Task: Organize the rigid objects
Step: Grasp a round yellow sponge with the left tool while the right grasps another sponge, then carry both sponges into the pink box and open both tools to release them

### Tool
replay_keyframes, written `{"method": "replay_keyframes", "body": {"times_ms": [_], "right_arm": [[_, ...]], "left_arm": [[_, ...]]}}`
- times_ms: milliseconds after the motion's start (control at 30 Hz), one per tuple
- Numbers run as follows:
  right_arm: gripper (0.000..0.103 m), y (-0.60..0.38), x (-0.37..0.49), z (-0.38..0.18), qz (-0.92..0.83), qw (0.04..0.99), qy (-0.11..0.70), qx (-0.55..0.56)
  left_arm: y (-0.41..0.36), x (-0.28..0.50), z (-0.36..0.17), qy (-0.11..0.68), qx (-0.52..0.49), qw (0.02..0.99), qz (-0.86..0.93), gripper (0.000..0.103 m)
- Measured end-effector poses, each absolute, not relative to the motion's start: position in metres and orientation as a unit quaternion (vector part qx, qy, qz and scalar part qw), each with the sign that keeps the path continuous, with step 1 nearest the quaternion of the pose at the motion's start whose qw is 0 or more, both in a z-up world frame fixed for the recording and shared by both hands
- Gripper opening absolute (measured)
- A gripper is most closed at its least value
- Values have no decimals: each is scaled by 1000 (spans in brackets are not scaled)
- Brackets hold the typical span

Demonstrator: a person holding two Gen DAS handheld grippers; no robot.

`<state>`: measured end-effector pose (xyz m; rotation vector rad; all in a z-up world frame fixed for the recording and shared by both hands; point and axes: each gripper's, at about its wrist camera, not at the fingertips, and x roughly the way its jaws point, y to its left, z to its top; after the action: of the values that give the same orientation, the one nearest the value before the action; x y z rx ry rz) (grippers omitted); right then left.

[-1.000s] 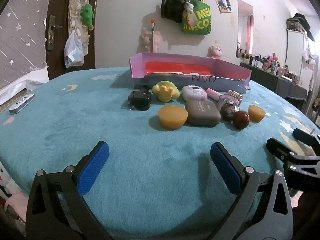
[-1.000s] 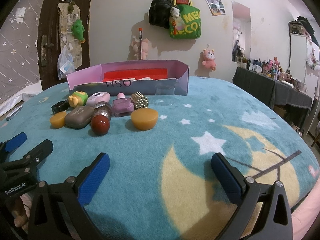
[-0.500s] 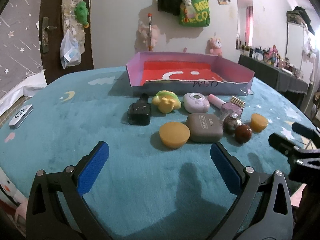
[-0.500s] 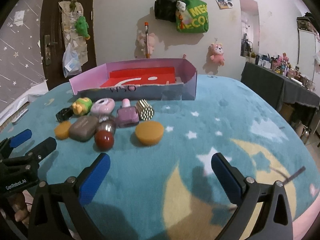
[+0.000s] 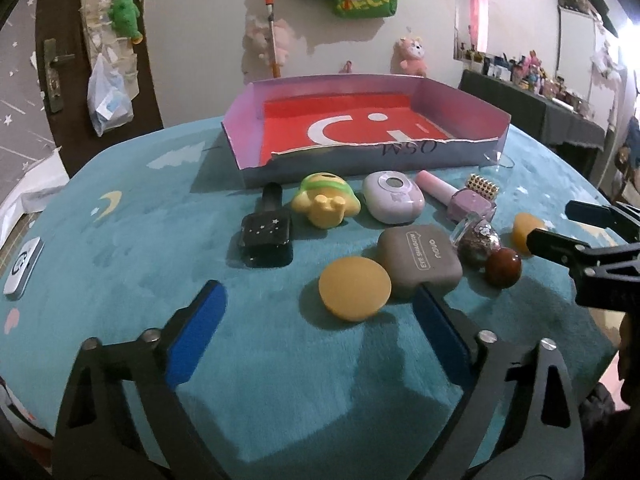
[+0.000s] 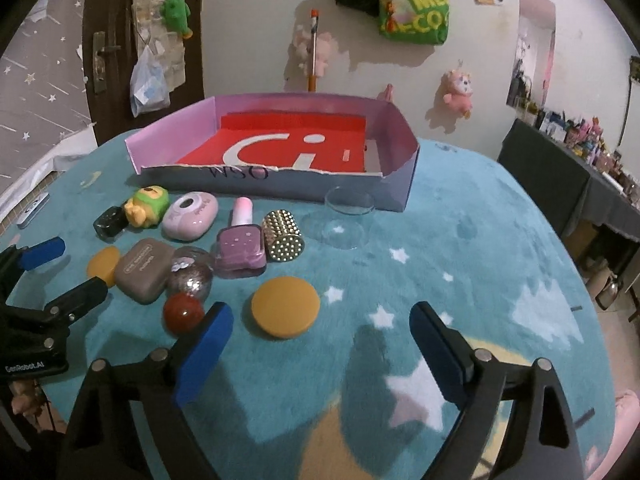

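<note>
Ahead of both released jaws lay the clutter [image 5: 400, 236]; we judged pickup not begun, the orange disc [image 6: 285, 307] nearest the right gripper [image 6: 320, 344].

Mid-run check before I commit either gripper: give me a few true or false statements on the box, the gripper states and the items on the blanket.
1. The pink cardboard box with the red floor holds no items. True.
2. The left gripper is shut on the grey eye-shadow case. False: its jaws are open and hold nothing.
3. The right gripper is open and empty. True.
4. The gold studded cylinder stands upright. False: it lies on its side.
5. The dark red ball sits inside the box. False: it lies on the teal blanket.
</note>
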<state>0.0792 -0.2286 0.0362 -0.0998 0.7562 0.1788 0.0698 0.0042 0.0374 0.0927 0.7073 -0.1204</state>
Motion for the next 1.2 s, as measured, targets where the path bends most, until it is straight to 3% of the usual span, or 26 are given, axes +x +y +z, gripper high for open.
{"method": "replay_keyframes", "body": {"times_ms": [233,300,433,500,567,1200], "right_arm": [[75,-227,93,28,102,911,397,-44],[67,-226,96,25,109,908,403,-40],[62,-224,96,25,114,908,401,-42],[53,-223,95,25,120,908,398,-45],[43,-221,93,26,127,908,396,-46],[40,-226,95,44,138,915,378,-30]], "left_arm": [[7,81,38,361,42,928,-80,74],[8,82,37,366,43,926,-85,67],[9,84,35,369,39,923,-98,60],[7,85,35,373,37,921,-109,42],[4,84,33,377,40,918,-117,36],[3,86,54,351,42,928,-116,36]]}}
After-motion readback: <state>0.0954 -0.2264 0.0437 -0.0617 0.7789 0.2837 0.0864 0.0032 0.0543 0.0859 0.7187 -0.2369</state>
